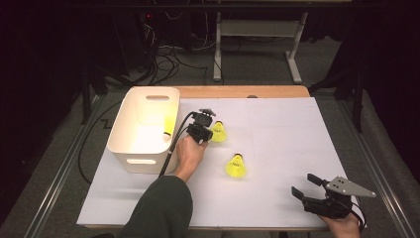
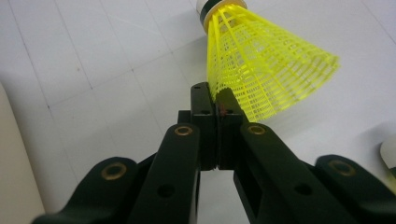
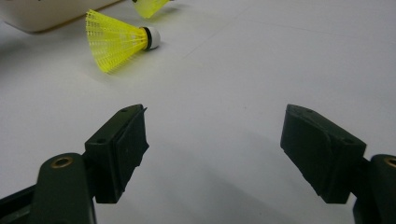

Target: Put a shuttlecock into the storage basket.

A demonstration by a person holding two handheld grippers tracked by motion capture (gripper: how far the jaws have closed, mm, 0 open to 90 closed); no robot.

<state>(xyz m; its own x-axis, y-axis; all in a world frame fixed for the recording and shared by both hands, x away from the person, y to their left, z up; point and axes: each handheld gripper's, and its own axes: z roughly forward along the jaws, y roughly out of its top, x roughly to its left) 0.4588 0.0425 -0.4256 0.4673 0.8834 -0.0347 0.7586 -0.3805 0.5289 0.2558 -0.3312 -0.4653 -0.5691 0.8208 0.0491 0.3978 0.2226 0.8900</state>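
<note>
In the left gripper view my left gripper point(image 2: 215, 95) is shut, its jaws pressed together on the rim of a yellow shuttlecock's point(image 2: 266, 65) mesh skirt, white cork pointing away. From above, that left gripper point(image 1: 210, 132) and its shuttlecock point(image 1: 218, 132) sit just right of a white bin point(image 1: 143, 126). Another yellow shuttlecock point(image 1: 236, 166) lies on its side mid-table, also seen as the nearer shuttlecock point(image 3: 116, 39) in the right gripper view. My right gripper point(image 1: 304, 184) rests open at the near right; between its fingers the right gripper point(image 3: 212, 135) holds nothing.
The bin holds one more yellow shuttlecock point(image 1: 169, 126) against its right wall. White gridded paper point(image 1: 297, 139) covers the table, with a wooden edge point(image 1: 242, 91) at the back. A black cable point(image 1: 171, 148) trails from the left gripper along the bin.
</note>
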